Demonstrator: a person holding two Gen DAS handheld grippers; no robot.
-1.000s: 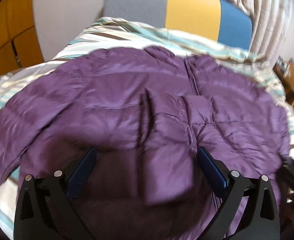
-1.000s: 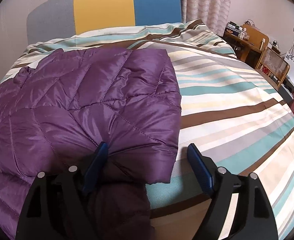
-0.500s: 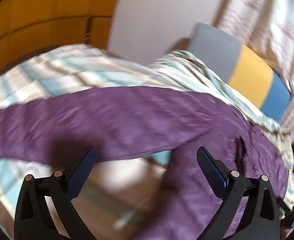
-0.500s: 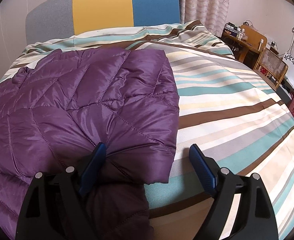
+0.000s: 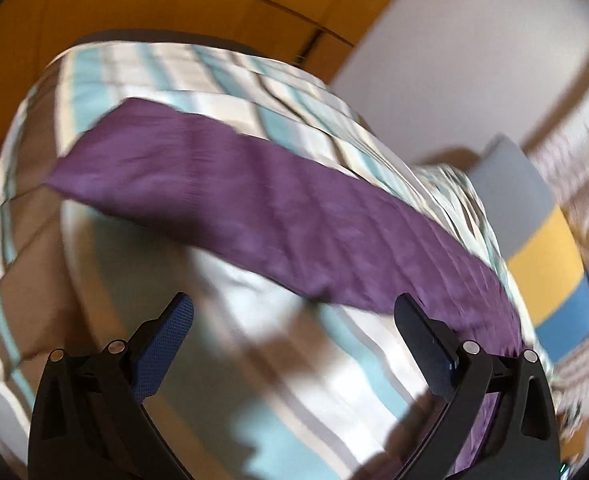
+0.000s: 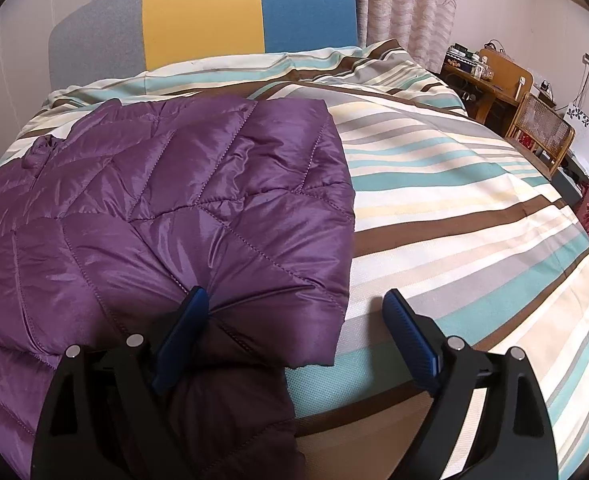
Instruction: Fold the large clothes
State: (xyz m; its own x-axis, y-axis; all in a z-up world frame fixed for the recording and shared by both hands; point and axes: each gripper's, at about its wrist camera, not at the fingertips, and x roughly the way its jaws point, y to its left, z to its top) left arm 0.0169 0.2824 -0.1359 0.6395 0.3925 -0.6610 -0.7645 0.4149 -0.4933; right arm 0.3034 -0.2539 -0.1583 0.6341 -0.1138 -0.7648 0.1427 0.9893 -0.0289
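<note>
Over the striped bed (image 5: pixel 286 392), the left wrist view is blurred: the left tongs (image 5: pixel 294 320) stand wide open with nothing between them, and a purple sleeve (image 5: pixel 254 200) stretches from ten o'clock toward four o'clock across the cover. From the right wrist view, the right tongs (image 6: pixel 294 312) have just been opening and stand wide, a folded corner of the purple jacket (image 6: pixel 154 208) lying loose between them, unpinched. A tricolour headboard (image 6: pixel 202 24) rises at twelve o'clock.

jacket (image 6: pixel 198 208): glossy quilted purple cloth | bedcover (image 6: pixel 454 184): matt striped woven cloth | desk (image 6: pixel 490 80): wood
</note>
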